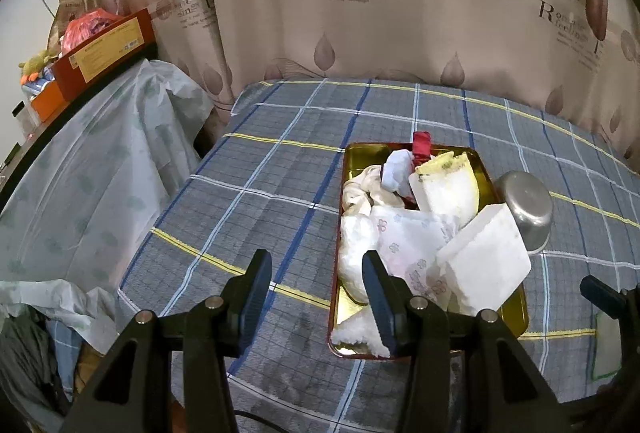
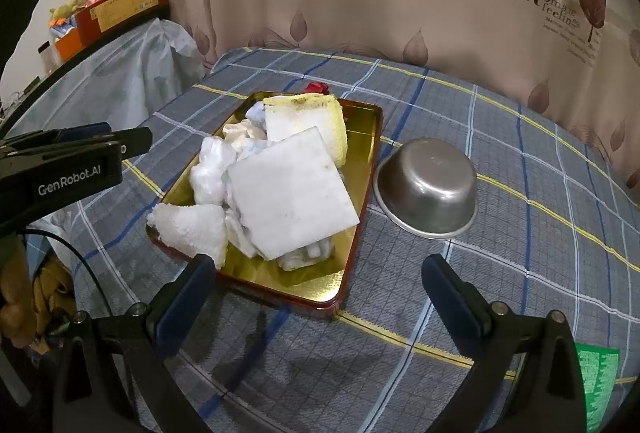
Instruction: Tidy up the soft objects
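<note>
A gold tray with a red rim lies on the checked cloth, piled with soft things: a white foam slab, a yellow-edged sponge, crumpled white cloths, a white towel wedge and a red scrap. My left gripper stands open at the tray's near left edge with nothing between its fingers. My right gripper hangs open over the tray's near corner, empty. The left gripper's side shows at the left of the right wrist view.
An upturned steel bowl lies right of the tray. A green-edged sheet sits near the front right. Patterned curtains hang behind. A covered piece of furniture with orange boxes stands at the left.
</note>
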`<move>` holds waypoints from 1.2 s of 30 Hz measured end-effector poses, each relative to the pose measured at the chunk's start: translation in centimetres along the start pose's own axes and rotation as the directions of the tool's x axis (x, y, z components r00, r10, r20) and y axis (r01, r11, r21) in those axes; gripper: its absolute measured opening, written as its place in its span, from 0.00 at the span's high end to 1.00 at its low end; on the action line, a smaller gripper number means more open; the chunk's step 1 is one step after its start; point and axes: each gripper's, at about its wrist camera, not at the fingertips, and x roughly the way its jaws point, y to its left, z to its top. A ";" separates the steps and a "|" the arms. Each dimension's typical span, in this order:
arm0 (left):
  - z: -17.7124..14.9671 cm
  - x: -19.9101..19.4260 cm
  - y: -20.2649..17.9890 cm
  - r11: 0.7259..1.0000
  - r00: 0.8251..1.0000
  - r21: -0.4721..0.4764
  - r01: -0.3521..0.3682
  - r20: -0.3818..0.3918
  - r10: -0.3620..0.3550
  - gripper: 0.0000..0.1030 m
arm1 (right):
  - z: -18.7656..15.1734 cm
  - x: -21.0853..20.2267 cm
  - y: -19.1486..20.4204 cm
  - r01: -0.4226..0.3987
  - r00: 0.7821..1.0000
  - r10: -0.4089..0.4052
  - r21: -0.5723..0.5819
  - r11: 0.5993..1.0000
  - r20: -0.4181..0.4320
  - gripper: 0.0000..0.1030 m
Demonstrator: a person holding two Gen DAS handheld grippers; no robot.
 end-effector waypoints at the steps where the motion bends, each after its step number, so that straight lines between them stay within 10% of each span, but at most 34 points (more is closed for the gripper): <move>1: 0.0 0.0 0.0 1.000 1.000 0.001 0.001 0.000 -0.001 0.53 | 0.0 0.0 0.0 0.001 1.000 -0.001 0.000 1.000 0.000 0.01; 36: -0.3 -0.1 -0.7 1.000 1.000 -0.004 0.024 -0.012 -0.024 0.53 | -0.3 0.7 1.0 -0.006 1.000 0.005 -0.023 1.000 -0.026 0.01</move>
